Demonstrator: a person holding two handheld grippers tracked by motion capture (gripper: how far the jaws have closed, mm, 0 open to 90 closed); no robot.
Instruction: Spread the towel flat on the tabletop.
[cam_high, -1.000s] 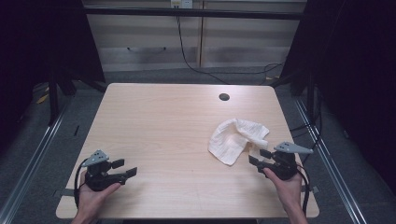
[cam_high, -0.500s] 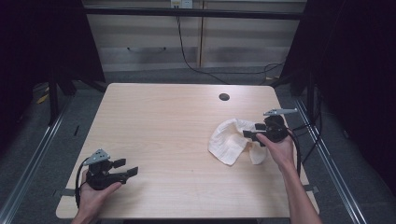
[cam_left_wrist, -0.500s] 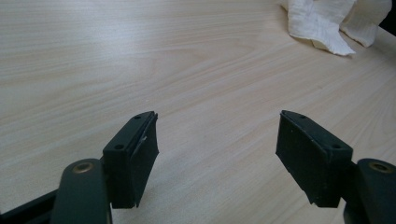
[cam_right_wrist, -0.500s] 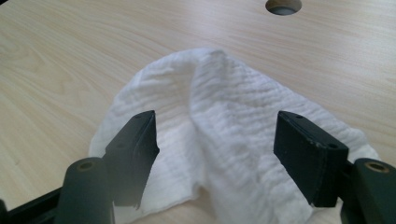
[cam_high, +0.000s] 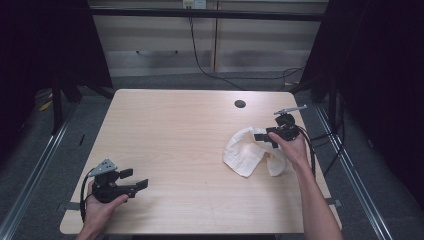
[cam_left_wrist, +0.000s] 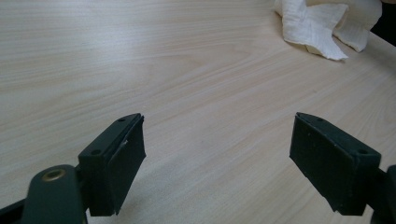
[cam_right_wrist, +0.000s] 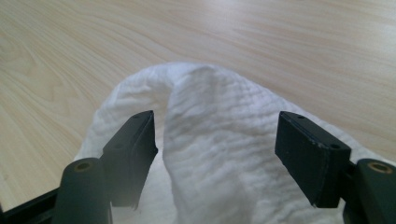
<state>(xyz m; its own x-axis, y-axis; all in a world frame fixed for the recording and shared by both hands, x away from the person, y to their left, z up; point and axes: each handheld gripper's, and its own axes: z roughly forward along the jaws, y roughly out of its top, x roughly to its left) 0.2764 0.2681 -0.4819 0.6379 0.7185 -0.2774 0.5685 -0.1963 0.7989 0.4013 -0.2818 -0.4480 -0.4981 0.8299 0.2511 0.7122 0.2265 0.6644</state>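
High view: the right tool (cam_high: 264, 136) has travelled from the bench's (cam_high: 175, 135) near right corner onto the crumpled white cloth (cam_high: 245, 152) by the right edge, its jaws just opening around a raised fold, unclamped; a grasp looks imminent. Left tool (cam_high: 134, 179) rests, jaws apart, empty.

A cloth (cam_high: 250, 150) lies crumpled on the right half of the table (cam_high: 190, 130), near its right edge. The right gripper (cam_high: 267, 136) sits over the cloth's far right part, a raised fold of cloth between its spread jaws. The left gripper (cam_high: 134, 179) rests at the table's near left corner, well apart from the cloth, pointing right across bare tabletop. A small round hole (cam_high: 240, 104) lies behind the cloth, toward the far edge.
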